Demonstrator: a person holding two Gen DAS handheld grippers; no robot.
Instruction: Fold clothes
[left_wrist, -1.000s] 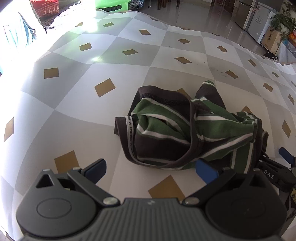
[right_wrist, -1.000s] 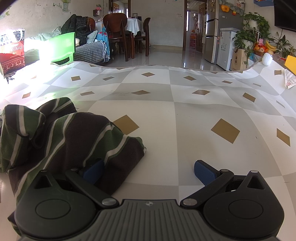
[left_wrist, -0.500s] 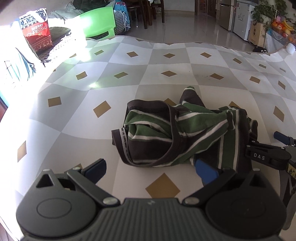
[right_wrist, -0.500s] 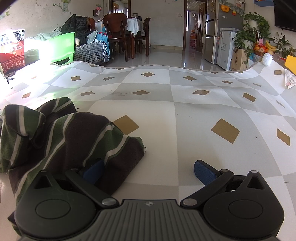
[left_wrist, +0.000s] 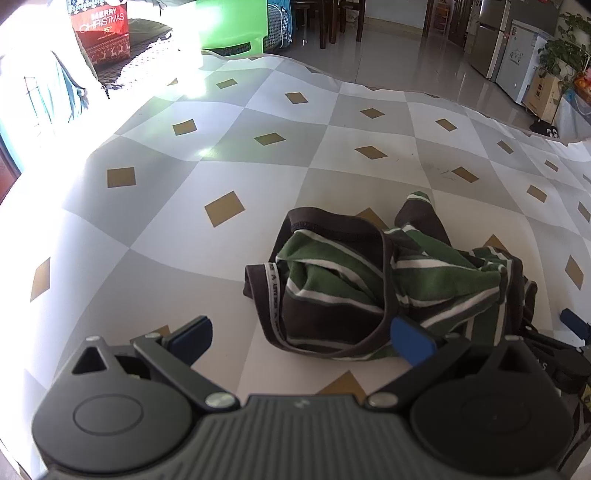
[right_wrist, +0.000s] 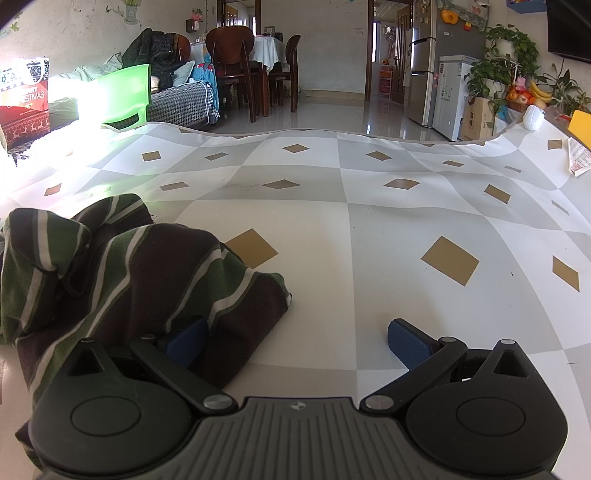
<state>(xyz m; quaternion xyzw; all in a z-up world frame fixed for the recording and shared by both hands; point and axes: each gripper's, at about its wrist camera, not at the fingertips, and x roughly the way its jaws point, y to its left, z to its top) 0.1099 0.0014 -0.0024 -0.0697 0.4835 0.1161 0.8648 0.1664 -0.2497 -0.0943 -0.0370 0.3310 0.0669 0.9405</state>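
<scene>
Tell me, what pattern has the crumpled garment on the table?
Green and dark brown with thin white stripes; clearest in the left wrist view.

a lived-in home, an open living and dining room: wooden dining chairs (right_wrist: 229, 62) around a clothed dining table (right_wrist: 264, 46), a fridge (right_wrist: 430, 62) by the doorway, potted plants (right_wrist: 511, 44), a fruit bowl (right_wrist: 526, 98), and a checked tablecloth (right_wrist: 388, 221) on the near table.

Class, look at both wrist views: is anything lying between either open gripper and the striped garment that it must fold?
Nothing visible. The left gripper is open just short of the striped garment with only bare tablecloth between. The right gripper is open with its left finger already at the cloth's edge.
</scene>
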